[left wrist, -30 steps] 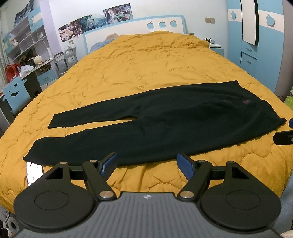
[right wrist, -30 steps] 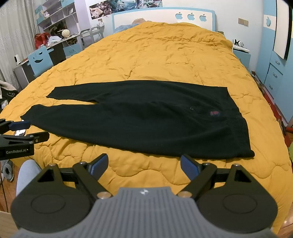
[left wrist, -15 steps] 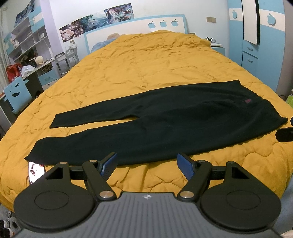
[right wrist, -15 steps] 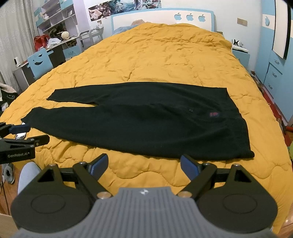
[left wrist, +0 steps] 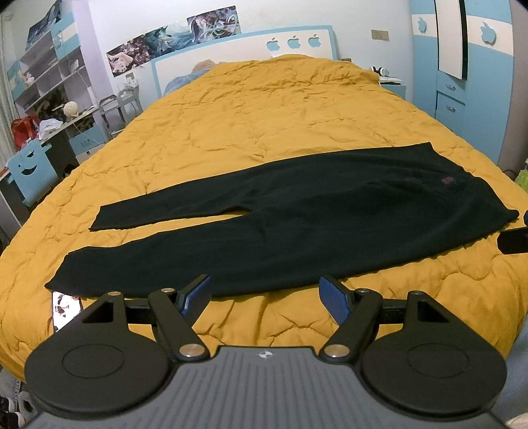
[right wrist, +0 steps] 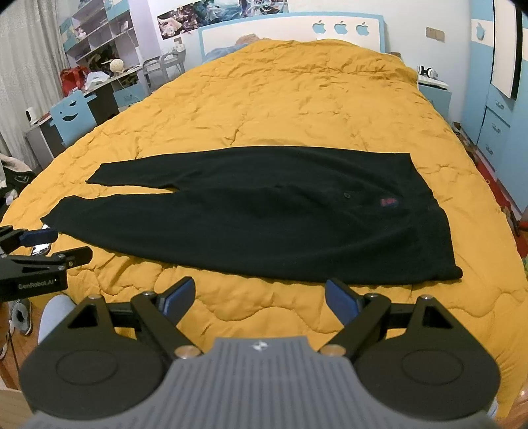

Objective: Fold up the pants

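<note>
The black pants (left wrist: 297, 227) are lying flat and unfolded across the near part of the yellow quilt (left wrist: 264, 125), both legs stretched out toward the side of the blue smiley chair (left wrist: 28, 171) and the waistband pointing toward the blue wardrobe (left wrist: 462, 66). The two legs are running side by side, parting a little at the hems, with a wedge of quilt showing between them. A small red label (right wrist: 387, 202) is sitting near the waistband, and a dark button (right wrist: 346, 195) is showing just beside it, on the leg side.

The left gripper (left wrist: 265, 295) is hovering over the quilt just short of the near leg's edge, its blue-padded fingers (left wrist: 194, 295) spread wide apart and holding nothing. The right gripper (right wrist: 260, 298) is hanging just short of the pants' near edge toward the waist end, its fingers (right wrist: 341, 300) likewise spread wide and gripping nothing; neither tool is touching the fabric.

A shiny phone-like object (left wrist: 66, 308) is lying on the quilt just beside the near leg's hem. Beyond the pants, the white headboard (right wrist: 290, 29) with three blue apple shapes is standing at the far end of the quilt, posters (left wrist: 171, 36) hanging above it.
</note>
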The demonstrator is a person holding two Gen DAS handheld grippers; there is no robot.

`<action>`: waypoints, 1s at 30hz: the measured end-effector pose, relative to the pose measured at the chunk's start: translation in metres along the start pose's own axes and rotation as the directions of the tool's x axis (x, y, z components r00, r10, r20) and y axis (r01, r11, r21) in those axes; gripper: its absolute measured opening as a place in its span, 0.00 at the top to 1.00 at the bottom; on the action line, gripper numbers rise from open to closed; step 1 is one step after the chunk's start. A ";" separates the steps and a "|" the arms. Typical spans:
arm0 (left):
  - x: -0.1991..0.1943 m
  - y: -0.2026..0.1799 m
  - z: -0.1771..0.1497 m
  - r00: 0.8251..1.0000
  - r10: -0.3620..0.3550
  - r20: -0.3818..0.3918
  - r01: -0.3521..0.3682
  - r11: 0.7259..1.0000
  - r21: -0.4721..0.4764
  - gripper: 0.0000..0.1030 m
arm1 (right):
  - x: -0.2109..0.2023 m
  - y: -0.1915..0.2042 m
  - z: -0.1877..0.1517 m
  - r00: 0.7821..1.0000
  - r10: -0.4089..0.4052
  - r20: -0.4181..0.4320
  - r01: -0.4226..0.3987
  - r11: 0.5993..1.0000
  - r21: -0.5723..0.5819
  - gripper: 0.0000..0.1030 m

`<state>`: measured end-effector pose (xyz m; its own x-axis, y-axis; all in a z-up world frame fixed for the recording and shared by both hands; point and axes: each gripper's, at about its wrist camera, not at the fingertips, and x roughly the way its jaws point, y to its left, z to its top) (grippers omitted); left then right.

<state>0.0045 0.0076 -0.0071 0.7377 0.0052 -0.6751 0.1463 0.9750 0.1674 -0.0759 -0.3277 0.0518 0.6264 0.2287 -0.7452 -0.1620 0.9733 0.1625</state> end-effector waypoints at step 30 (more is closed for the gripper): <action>0.000 -0.002 0.000 1.000 0.001 -0.001 -0.001 1.000 0.001 0.16 | 0.000 0.003 -0.003 1.000 -0.005 0.001 0.005 1.000 0.006 0.20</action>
<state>0.0041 0.0061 -0.0073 0.7375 0.0066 -0.6753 0.1461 0.9747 0.1691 -0.0784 -0.3253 0.0507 0.6278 0.2237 -0.7456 -0.1545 0.9746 0.1623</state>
